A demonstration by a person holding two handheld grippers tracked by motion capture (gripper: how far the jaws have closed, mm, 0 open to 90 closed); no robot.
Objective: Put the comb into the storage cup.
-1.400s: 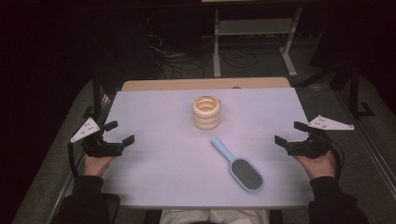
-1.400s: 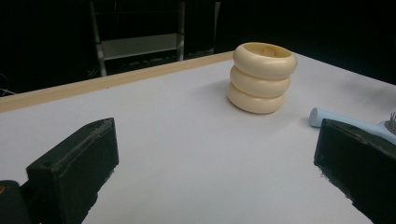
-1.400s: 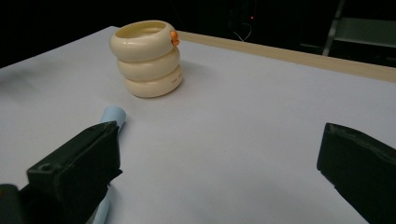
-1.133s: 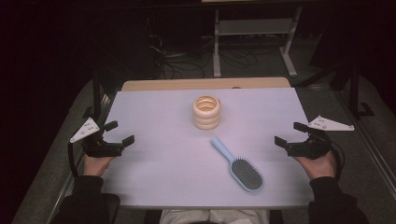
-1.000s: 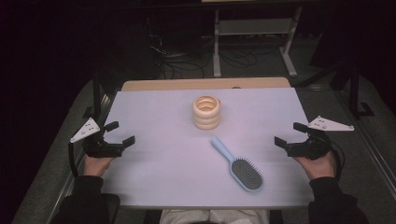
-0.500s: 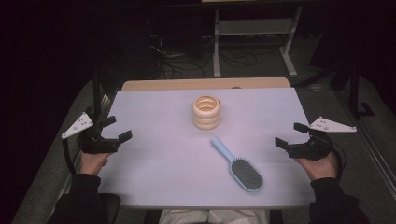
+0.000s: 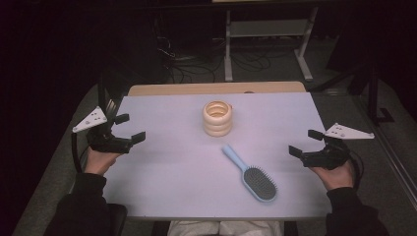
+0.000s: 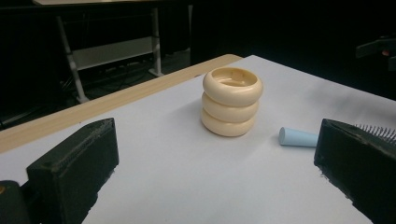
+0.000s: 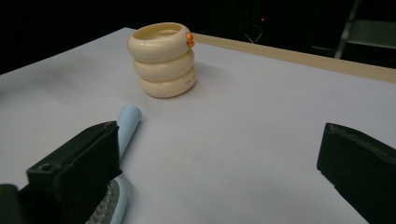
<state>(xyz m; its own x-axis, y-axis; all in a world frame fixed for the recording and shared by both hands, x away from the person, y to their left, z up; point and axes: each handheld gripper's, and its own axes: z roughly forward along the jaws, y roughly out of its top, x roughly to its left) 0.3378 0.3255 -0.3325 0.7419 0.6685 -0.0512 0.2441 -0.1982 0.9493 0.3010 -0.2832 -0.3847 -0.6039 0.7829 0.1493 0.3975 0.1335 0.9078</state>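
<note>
Tongs, two pairs, both empty: we hold the left tongs point(image 7: 129, 129) at the left edge of the tabletop point(image 7: 167, 172) and the right tongs point(image 7: 306, 143) at the right edge, jaws of each standing well apart, clamped on nothing.

Item 1, hairbrush point(image 7: 252, 173), light blue: lies flat on the near right half of the tabletop, bristles up, handle pointing toward the far left. It sits nearer our right tongs than our left, though apart from both.

Item 2, cream holder point(image 7: 218, 117), three stacked rings, open-topped: stands upright near the far middle, just beyond the tip of the brush handle but not touching it. A small orange tab point(image 9: 189, 39) shows at its rim.

Step in hand, by our judgement: the approach, nothing gripped yet. Next move likely calls for bringing one pair of tongs inward and low, jaws astride the slim handle.

Obstacles: none between tongs and brush; bare surface all round. Surroundings: dark floor, cables and a metal rack point(image 7: 268, 34) beyond the far edge.
</note>
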